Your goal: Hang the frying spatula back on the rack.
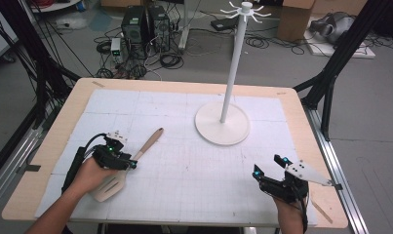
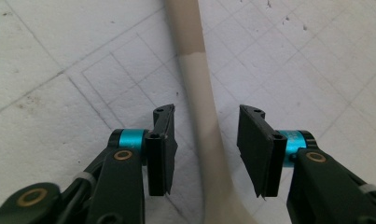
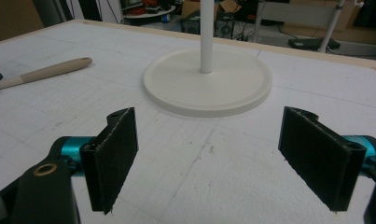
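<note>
Left gripper point(image 2: 206, 149), jaws parted, straddles the spatula point(image 2: 202, 121) handle near the white stand point(image 1: 222, 124); closing on it looks next. Right gripper point(image 3: 206, 158) gapes wide, empty, facing the stand.

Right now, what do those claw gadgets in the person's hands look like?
Both are black. The left claw and right claw each have two flat black jaws on teal collars, with brass-coloured rivets. A black cable trails from the left; a grey three-cornered plate tops the right.
</note>
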`<state>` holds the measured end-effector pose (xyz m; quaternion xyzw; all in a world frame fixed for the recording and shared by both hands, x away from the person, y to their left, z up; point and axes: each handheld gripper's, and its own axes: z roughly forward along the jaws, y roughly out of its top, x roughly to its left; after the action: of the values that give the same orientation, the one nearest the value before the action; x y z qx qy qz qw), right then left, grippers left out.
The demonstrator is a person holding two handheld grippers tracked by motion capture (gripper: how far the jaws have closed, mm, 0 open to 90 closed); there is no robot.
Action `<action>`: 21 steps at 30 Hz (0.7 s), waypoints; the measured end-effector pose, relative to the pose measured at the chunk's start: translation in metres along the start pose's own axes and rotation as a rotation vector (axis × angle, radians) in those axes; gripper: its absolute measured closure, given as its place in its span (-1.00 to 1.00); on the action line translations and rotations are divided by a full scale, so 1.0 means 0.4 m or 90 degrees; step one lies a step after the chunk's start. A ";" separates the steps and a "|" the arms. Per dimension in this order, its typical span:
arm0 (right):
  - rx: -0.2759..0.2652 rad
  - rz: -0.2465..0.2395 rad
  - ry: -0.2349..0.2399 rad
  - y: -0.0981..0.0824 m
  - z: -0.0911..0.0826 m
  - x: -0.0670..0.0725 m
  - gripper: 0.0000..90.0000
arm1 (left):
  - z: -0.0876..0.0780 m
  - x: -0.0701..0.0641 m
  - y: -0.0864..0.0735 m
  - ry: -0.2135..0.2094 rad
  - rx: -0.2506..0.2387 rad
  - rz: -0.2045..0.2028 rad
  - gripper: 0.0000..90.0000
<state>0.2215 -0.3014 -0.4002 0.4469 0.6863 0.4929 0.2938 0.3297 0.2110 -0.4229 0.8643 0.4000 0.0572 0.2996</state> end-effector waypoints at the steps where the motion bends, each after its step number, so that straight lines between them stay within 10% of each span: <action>1: 0.000 0.000 0.000 0.000 0.000 0.000 -0.58 | 0.000 0.000 0.000 0.000 0.000 0.000 0.30; 6: 0.001 -0.001 -0.004 0.000 -0.002 -0.001 -0.58 | 0.003 -0.020 -0.002 0.046 0.003 0.040 0.46; 21: 0.003 -0.001 -0.005 0.000 -0.002 -0.001 -0.58 | 0.004 -0.018 -0.003 0.035 0.000 0.006 0.64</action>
<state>0.2210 -0.3019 -0.4001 0.4491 0.6865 0.4894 0.2959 0.3248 0.2058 -0.4237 0.8642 0.4038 0.0823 0.2887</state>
